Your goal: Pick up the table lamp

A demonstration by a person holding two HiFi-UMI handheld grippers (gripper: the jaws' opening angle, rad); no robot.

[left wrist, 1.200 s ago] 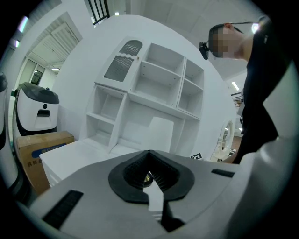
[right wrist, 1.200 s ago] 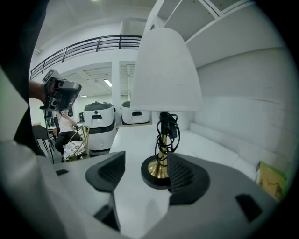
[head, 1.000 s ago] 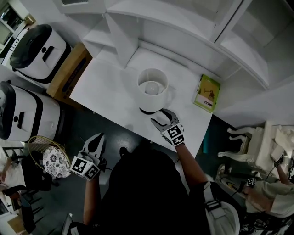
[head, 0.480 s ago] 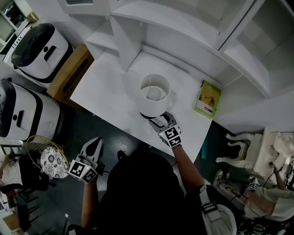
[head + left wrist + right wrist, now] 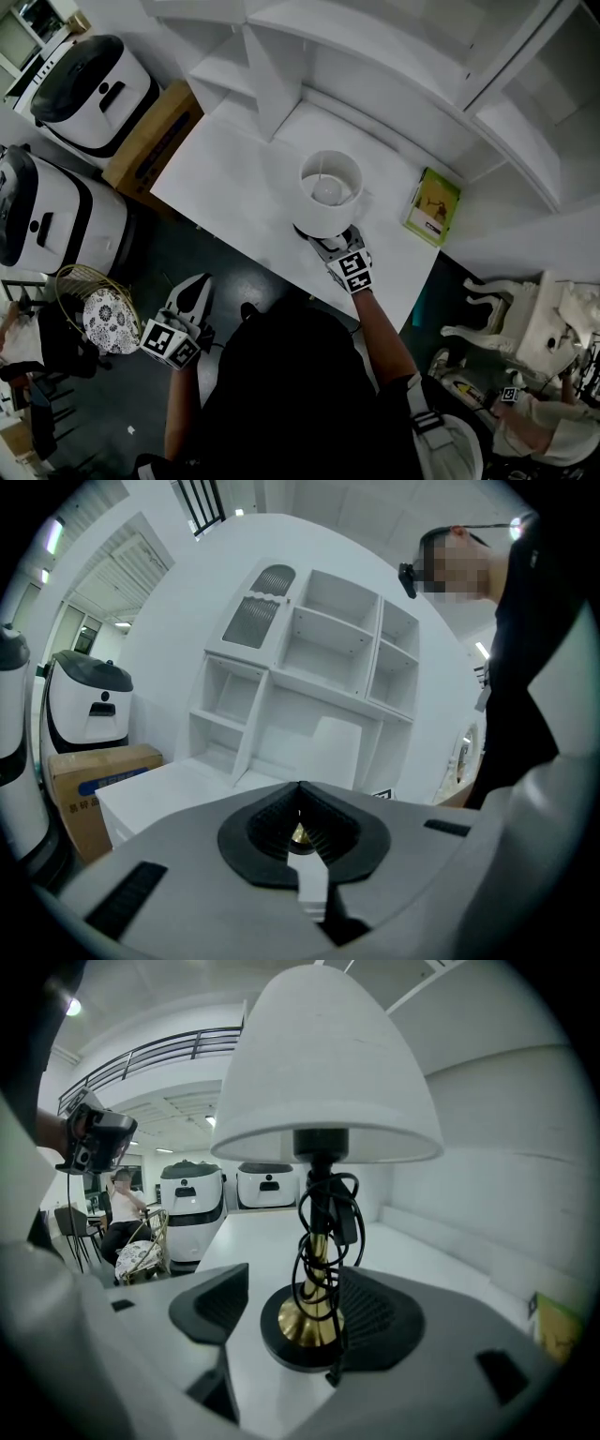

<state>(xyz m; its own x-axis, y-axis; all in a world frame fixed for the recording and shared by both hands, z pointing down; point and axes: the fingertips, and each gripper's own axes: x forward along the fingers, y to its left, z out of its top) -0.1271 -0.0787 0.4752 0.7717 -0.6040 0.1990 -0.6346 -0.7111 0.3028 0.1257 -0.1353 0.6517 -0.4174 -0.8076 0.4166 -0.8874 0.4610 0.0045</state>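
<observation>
bright even light, dark fisheye corners, sharp

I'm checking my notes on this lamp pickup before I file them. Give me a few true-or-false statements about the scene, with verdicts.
1. The table lamp has its cord wound round its brass stem. True.
2. The right gripper is clamped on the shade. False: its jaws stand open either side of the stem, below the shade.
3. The left gripper rests on the table. False: it hangs shut off the table's near edge.
4. A green book sits on the table beside the lamp. True.
</observation>
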